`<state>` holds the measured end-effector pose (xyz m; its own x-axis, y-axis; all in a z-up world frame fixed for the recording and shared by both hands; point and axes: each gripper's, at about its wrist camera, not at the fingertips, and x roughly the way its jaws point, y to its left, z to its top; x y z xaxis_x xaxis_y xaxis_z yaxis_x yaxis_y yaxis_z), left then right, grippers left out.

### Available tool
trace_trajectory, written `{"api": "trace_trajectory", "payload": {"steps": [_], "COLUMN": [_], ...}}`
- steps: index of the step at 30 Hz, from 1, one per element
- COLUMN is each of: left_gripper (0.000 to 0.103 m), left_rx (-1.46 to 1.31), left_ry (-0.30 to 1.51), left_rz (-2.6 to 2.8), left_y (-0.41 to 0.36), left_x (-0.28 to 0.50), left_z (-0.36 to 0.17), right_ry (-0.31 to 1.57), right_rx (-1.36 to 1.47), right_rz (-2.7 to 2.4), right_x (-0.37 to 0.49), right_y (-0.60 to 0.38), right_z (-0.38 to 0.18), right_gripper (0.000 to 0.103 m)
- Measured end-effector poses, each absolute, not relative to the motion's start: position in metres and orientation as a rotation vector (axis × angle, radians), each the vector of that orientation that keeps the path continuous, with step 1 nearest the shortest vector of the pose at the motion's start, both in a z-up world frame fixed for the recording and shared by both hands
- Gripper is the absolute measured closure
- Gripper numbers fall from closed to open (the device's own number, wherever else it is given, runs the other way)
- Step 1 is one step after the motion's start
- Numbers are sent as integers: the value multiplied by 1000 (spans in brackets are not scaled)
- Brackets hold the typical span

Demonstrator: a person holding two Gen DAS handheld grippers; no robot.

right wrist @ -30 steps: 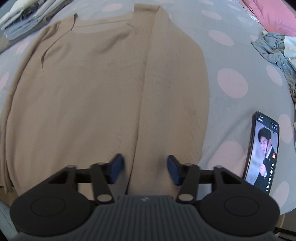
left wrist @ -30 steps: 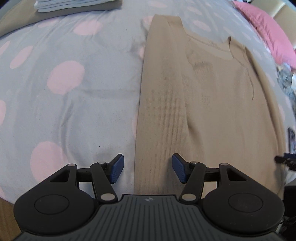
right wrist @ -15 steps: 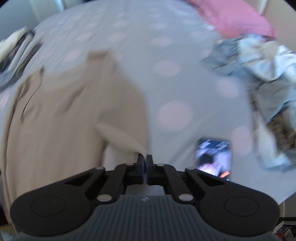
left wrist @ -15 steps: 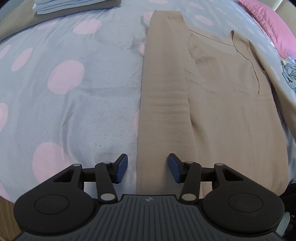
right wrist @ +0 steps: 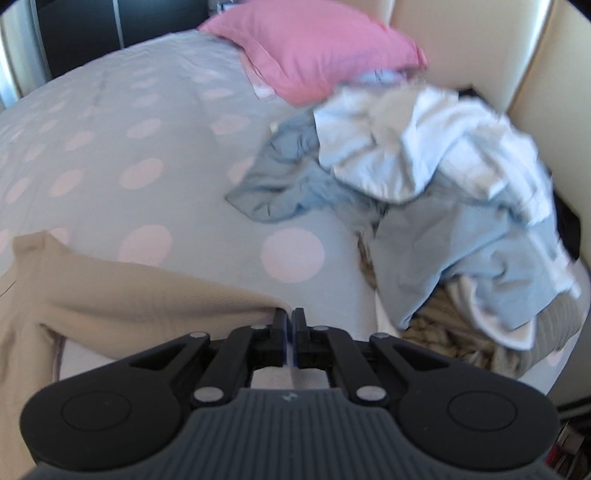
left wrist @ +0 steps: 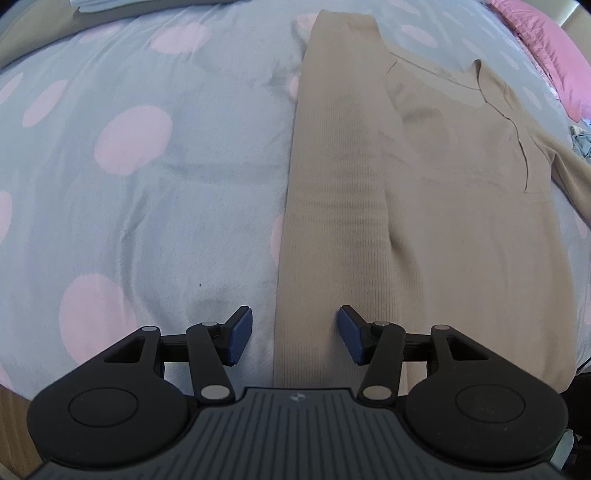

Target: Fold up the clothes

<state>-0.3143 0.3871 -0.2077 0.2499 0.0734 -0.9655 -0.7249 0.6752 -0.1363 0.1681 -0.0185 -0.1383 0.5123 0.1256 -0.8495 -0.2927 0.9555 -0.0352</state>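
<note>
A beige knit sweater [left wrist: 443,221] lies flat on the dotted bed sheet [left wrist: 129,184], its left sleeve folded lengthwise over the body. My left gripper [left wrist: 295,332] hovers over that folded sleeve's lower end; its jaws are opening and the pads touch nothing. In the right wrist view my right gripper [right wrist: 290,321] pinches the end of the sweater's other sleeve [right wrist: 147,291], which stretches taut from the left, lifted off the sheet. Its jaws are easing slightly, with the cloth still pressed between the pads.
A heap of unfolded light blue and white clothes [right wrist: 443,192] lies to the right, against a cream headboard [right wrist: 480,44]. A pink pillow [right wrist: 314,48] sits at the head of the bed. Folded clothes [left wrist: 110,4] are stacked at the far left corner.
My right gripper shut on the sleeve's end and carried it up and out to the right, swinging its view from the sweater and phone to the clothes heap. The left gripper stayed put.
</note>
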Motion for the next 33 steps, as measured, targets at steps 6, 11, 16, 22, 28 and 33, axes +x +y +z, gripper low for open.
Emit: {"api": "trace_trajectory", "payload": {"steps": [6,11,16,22,28,33], "left_gripper": [80,101,101,101,101,101], "left_rx": [-675,-634,-678,-793,-737,-727], "left_ry": [1215,1209,1089,936,879,858], "left_rz": [587,568,607,684,863,1042], "left_y": [389,381,393,445,518,571], "left_x": [-313,-306,-318,-347,-358,-368], "left_z": [-214,-209,-170,-113,-84,-103], "right_ry": [981,925,907,961,976,977], "right_rx": [-203,-277,-331,-329,-356,-398], "right_rz": [279,343,358,353,367,386], "right_x": [158,139,130,132,132,131], "right_y": [-12,3,11,11,20,32], "right_z": [-139,-132,-133,-143,-149,-154], "right_gripper": [64,61,61,61,61,61]}}
